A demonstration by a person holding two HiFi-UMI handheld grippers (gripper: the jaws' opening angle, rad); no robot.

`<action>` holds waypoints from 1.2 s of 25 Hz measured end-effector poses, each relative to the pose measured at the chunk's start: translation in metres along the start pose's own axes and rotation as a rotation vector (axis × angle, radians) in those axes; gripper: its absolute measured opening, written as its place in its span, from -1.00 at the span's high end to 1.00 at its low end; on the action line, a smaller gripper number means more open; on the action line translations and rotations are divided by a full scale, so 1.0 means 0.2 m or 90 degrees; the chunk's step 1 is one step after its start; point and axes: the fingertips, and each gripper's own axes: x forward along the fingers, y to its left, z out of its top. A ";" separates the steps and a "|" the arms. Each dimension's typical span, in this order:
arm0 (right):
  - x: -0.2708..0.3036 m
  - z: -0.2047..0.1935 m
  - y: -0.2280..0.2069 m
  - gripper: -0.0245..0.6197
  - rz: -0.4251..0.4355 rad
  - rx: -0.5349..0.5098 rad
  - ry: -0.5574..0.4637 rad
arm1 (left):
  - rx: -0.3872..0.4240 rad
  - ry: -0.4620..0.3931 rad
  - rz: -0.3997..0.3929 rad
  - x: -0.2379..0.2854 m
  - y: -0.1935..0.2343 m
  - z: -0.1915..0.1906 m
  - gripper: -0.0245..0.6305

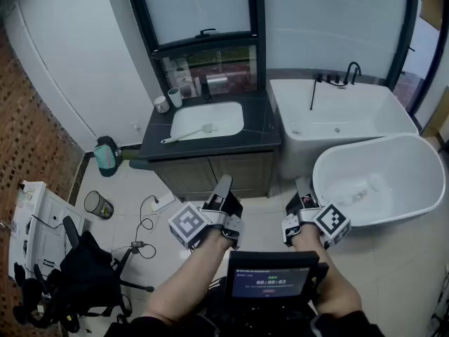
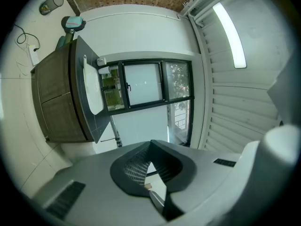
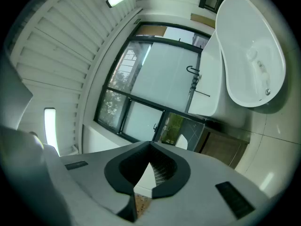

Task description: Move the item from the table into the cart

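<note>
Both grippers are held low in front of the person's body, above the tiled floor. My left gripper [image 1: 223,182] points toward the dark vanity [image 1: 259,128]; its jaws meet at the tips with nothing between them [image 2: 150,144]. My right gripper [image 1: 302,185] points toward the oval white bathtub [image 1: 379,181], and its jaws are also closed and empty [image 3: 150,145]. A long-handled brush [image 1: 186,133] lies across the white sink basin [image 1: 210,116]. Two cups [image 1: 175,97] stand at the counter's back left. The grippers touch nothing.
A rectangular white tub [image 1: 344,118] with a black tap [image 1: 353,69] stands behind the oval one. A mesh waste bin [image 1: 98,204], cables and a black chair [image 1: 84,272] occupy the floor at left. A white unit [image 1: 31,220] holding items sits at the left edge.
</note>
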 end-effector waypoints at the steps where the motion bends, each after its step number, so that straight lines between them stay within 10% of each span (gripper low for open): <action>1: 0.00 0.02 -0.01 0.92 -0.020 -0.021 0.005 | 0.007 -0.003 -0.008 0.01 -0.01 0.00 0.90; 5: -0.06 0.09 -0.08 0.92 -0.088 -0.070 0.010 | 0.040 -0.003 -0.002 0.01 -0.03 -0.03 0.90; 16: 0.24 -0.01 0.00 0.92 -0.055 -0.083 0.047 | 0.072 -0.042 0.031 -0.04 0.02 0.29 0.90; 30: 1.55 -1.25 0.54 0.92 -0.070 -0.179 0.139 | 0.195 0.013 0.050 -0.14 0.37 2.10 0.89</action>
